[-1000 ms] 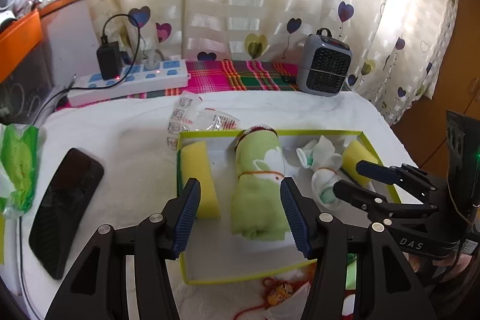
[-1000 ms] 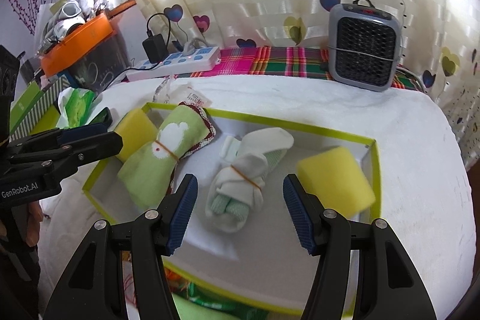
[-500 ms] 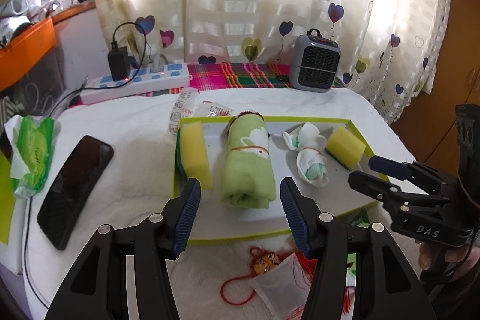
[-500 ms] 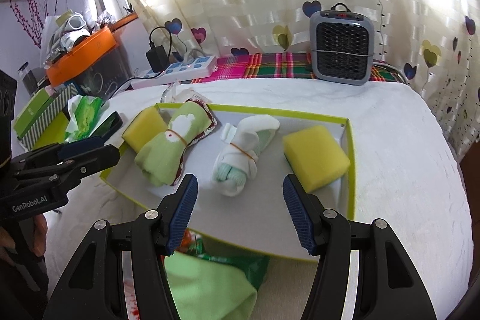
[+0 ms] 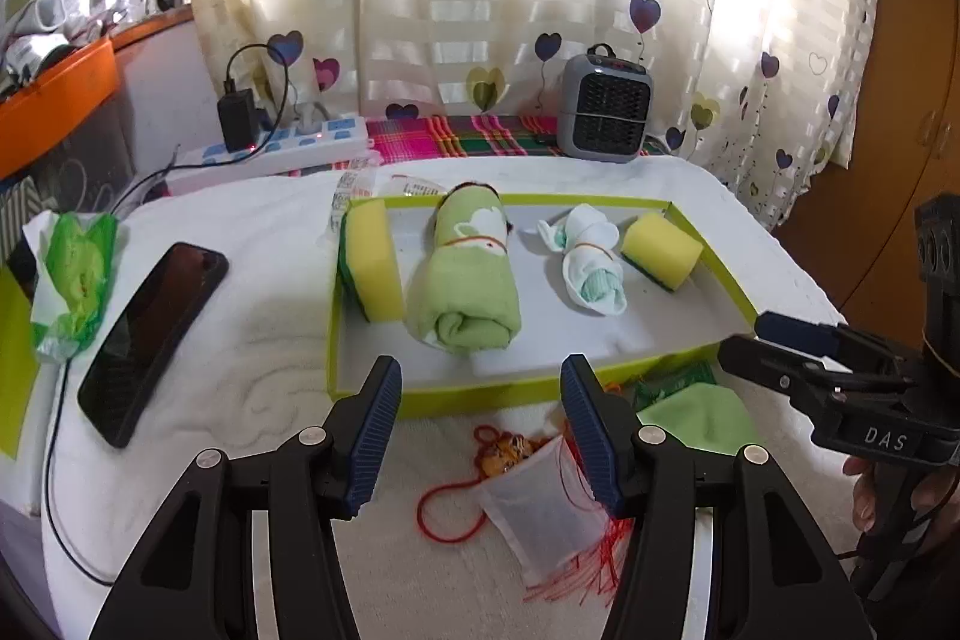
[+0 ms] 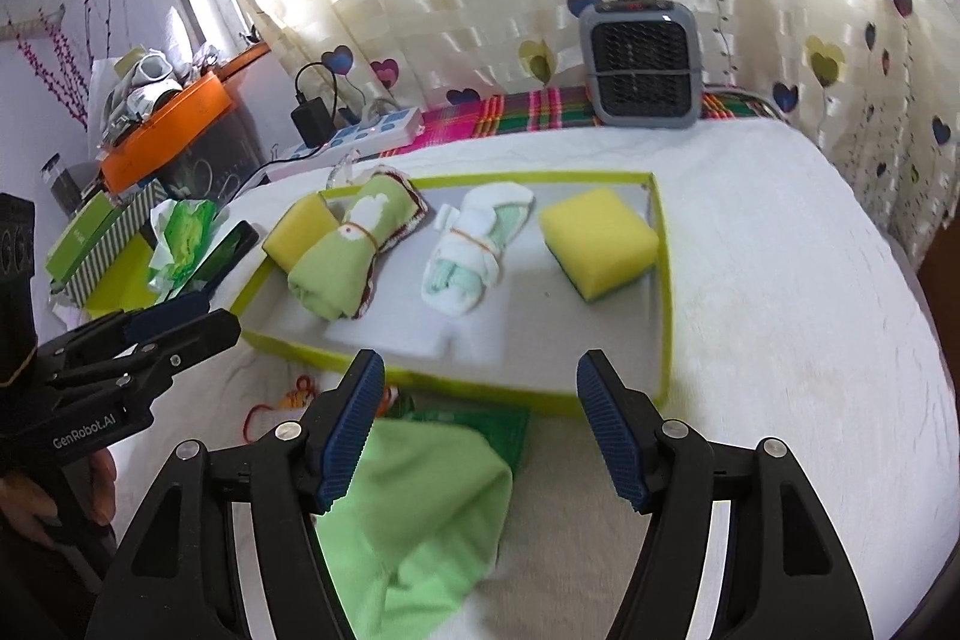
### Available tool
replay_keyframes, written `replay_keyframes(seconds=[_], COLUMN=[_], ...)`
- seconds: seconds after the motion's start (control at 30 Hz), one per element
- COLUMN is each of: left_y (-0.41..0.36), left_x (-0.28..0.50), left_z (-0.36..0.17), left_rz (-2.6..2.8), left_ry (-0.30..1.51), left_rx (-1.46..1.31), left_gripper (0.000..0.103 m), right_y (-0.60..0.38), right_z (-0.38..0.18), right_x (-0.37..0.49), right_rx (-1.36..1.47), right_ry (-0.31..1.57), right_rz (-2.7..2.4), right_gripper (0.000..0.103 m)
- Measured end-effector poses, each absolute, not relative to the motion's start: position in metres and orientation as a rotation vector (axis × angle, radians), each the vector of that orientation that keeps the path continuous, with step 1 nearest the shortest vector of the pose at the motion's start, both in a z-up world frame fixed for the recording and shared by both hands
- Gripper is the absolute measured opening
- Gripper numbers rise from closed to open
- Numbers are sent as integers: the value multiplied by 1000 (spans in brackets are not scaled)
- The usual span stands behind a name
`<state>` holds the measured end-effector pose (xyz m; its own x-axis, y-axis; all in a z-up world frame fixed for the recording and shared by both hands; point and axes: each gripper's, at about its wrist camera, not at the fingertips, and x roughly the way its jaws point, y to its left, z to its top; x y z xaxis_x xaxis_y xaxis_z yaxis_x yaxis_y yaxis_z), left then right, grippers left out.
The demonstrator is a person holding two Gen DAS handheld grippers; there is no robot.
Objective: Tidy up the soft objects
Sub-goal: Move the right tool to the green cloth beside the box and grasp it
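Observation:
A green-rimmed tray [image 5: 540, 390] [image 6: 663, 304] on the white bedcover holds a yellow sponge [image 5: 372, 268], a rolled green towel [image 5: 468, 280] [image 6: 342, 250], a rolled white sock bundle [image 5: 591, 262] [image 6: 474, 250] and a second yellow sponge [image 5: 660, 250] [image 6: 597, 238]. In front of the tray lie a loose green cloth [image 6: 420, 508] [image 5: 702, 418] and a mesh pouch with red string [image 5: 540, 502]. My left gripper [image 5: 480, 436] is open above the pouch. My right gripper [image 6: 480, 424] is open above the green cloth.
A black phone [image 5: 150, 322] and a green wrapper [image 5: 72, 274] lie left of the tray. A power strip [image 5: 282, 148], a plaid cloth and a small grey heater [image 5: 606, 109] [image 6: 642, 58] stand at the back. An orange bin [image 6: 168, 124] is at far left.
Both grippers have pulled back from the tray toward the near edge, staying open. The green cloth and the pouch with red string have come into view in front of the tray.

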<state>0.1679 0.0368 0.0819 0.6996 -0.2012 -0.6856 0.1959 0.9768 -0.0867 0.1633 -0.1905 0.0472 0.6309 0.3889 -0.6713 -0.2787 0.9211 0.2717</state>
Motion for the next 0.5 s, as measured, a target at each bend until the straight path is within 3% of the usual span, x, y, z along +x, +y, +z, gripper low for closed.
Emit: replay_keyframes(seconds=[0.5], left_y=[44], left_x=[148], left_z=[66], left_rz=[-226], left_ry=[797], left_rx=[-60], left_gripper=[55], right_y=[-185], right_z=[31], right_x=[137], right_rx=[230], right_ry=[862], right_rz=[429], right_gripper=[68])
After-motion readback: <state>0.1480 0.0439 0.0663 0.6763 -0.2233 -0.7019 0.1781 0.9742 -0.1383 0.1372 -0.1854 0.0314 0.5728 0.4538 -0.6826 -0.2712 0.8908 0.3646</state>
